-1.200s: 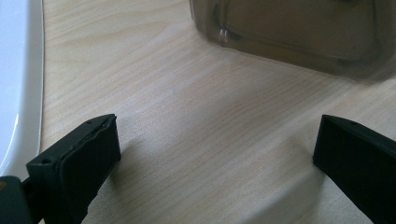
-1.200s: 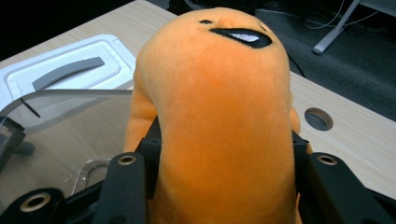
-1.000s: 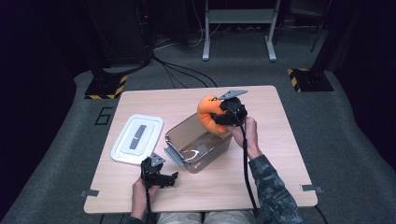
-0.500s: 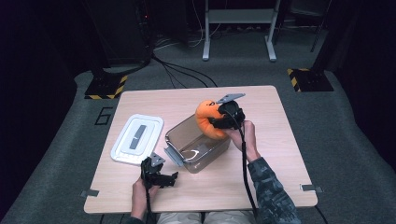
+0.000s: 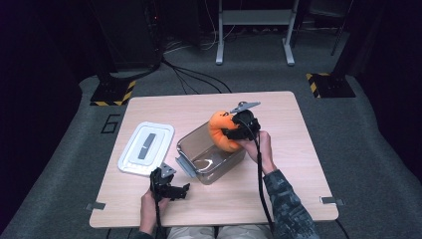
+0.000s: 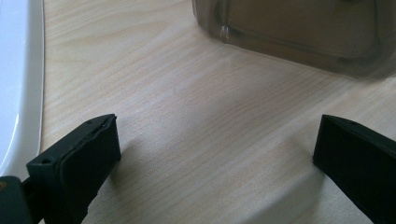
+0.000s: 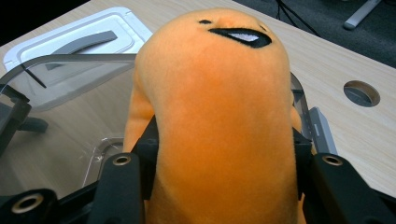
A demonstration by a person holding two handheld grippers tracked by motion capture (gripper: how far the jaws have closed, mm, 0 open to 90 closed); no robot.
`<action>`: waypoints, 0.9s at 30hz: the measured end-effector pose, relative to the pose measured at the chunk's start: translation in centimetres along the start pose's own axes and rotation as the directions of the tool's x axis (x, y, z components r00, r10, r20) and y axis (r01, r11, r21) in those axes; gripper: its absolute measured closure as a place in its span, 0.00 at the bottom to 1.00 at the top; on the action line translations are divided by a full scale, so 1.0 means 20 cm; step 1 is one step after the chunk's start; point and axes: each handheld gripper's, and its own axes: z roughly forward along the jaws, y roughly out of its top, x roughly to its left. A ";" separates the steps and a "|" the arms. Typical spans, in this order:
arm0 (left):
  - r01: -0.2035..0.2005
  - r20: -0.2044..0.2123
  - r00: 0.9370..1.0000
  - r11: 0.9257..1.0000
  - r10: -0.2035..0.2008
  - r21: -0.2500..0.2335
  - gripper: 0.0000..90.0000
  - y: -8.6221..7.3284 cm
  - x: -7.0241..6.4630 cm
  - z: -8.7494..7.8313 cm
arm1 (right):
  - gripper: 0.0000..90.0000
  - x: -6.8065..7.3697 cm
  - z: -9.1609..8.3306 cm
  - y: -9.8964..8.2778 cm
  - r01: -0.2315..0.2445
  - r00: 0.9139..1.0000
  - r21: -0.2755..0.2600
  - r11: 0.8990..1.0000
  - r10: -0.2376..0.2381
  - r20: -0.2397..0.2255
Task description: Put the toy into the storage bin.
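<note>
Plush toy [image 5: 222, 130], orange and rounded, held by the right gripper [image 5: 238, 130] above the far right corner of the clear plastic box [image 5: 211, 158]. In the right gripper view the toy [image 7: 224, 121] rises between the two black jaws, which press into its sides near its lower half; its stitched black mouth and small eye face upward at the top. The jaws have just been opening slightly, yet the toy remains pinched between them. The person's right hand [image 5: 259, 147] grips the tool just to the right of the box, with a black cable [image 5: 260, 184] trailing back along the sleeve.

The box stands near the middle of the worktop [image 5: 298, 164], its open top facing up and its grey latch [image 5: 185, 167] at the near left corner. The box wall [image 7: 56, 93] and the grey latch [image 7: 321, 130] on the rim beside the toy appear in the right gripper view, and beyond the box lies the white lid [image 7: 79, 42]. From above, that lid [image 5: 146, 148] rests flat on the worktop just left of the box, apart from it.

The left gripper [image 5: 175, 191] sits on the worktop in front of the box's near left corner, held by the left hand [image 5: 148, 209]. In the left gripper view its jaws stand wide apart with bare wood between them; the box [image 6: 299, 32] lies ahead and the lid edge [image 6: 18, 84] runs along one side.
</note>
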 end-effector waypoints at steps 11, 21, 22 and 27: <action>-0.001 0.001 1.000 1.000 0.001 0.000 0.00 0.00 0.00 0.00 | 0.52 0.00 0.05 -0.01 -0.011 1.000 0.040 0.999 0.011 -0.007; 0.010 -0.002 1.000 1.000 -0.010 -0.008 0.00 0.00 0.00 0.00 | 0.50 0.00 0.11 -0.03 -0.019 1.000 0.099 0.995 0.021 -0.020; 0.010 -0.002 1.000 1.000 -0.010 -0.008 0.00 0.00 0.00 0.00 | 0.50 0.00 0.11 -0.03 -0.017 1.000 0.101 0.995 0.019 -0.020; 0.010 -0.002 1.000 1.000 -0.010 -0.008 0.00 0.00 0.00 0.00 | 0.48 0.00 0.12 -0.03 -0.011 1.000 0.123 0.992 0.014 -0.024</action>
